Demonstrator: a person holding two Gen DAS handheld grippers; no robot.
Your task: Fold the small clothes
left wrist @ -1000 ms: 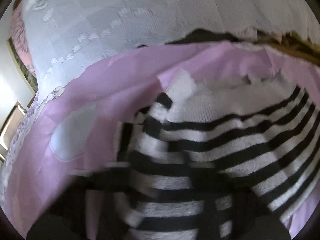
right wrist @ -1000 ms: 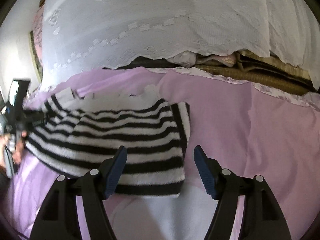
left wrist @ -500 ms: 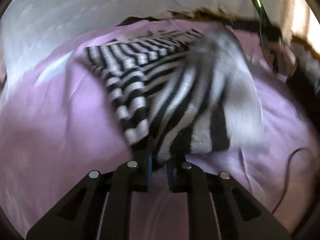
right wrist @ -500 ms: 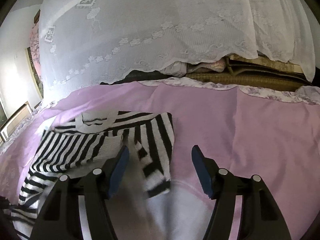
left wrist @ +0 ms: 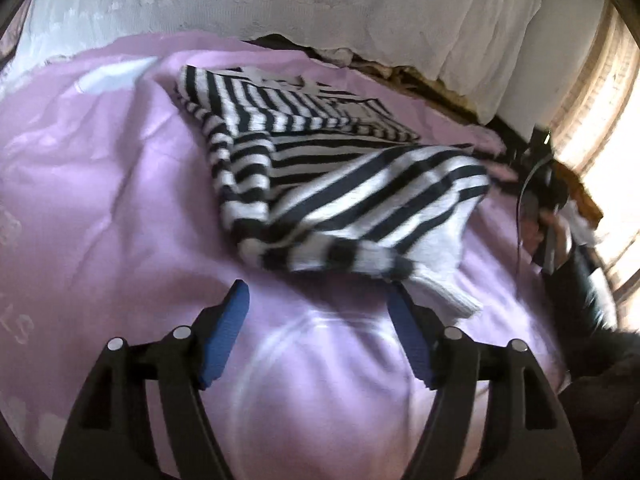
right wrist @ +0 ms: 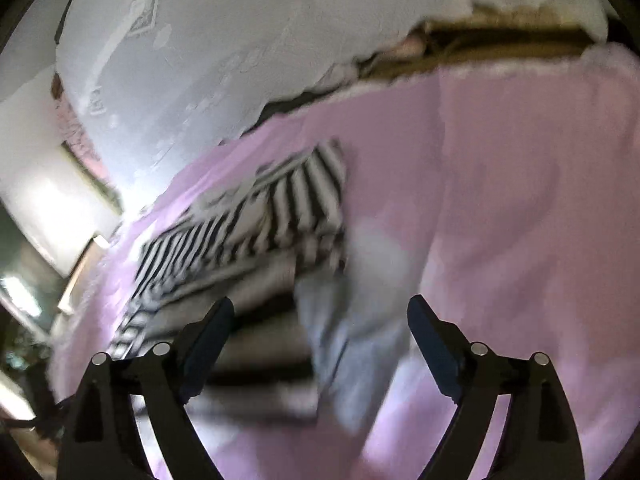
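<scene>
A black-and-white striped knitted top (left wrist: 320,168) lies on the pink bedsheet (left wrist: 100,200), partly folded, with one side flap laid over its body. My left gripper (left wrist: 316,300) is open and empty, just short of the top's near edge. In the right wrist view the same top (right wrist: 256,232) lies blurred ahead and to the left. My right gripper (right wrist: 320,316) is open and empty above its near edge. In the left wrist view the person's right hand and its gripper handle (left wrist: 544,208) show beyond the top, at the right.
A white lace curtain (left wrist: 280,0) hangs along the far side of the bed. A dark gap and woven mat (left wrist: 420,80) run under it. A bright window (left wrist: 608,120) is at the right. A light wall and frame (right wrist: 52,208) stand to the left.
My left gripper has let go of the striped top and opened; the flap it carried now lies over the garment. My right gripper has tilted and swung, still open.
</scene>
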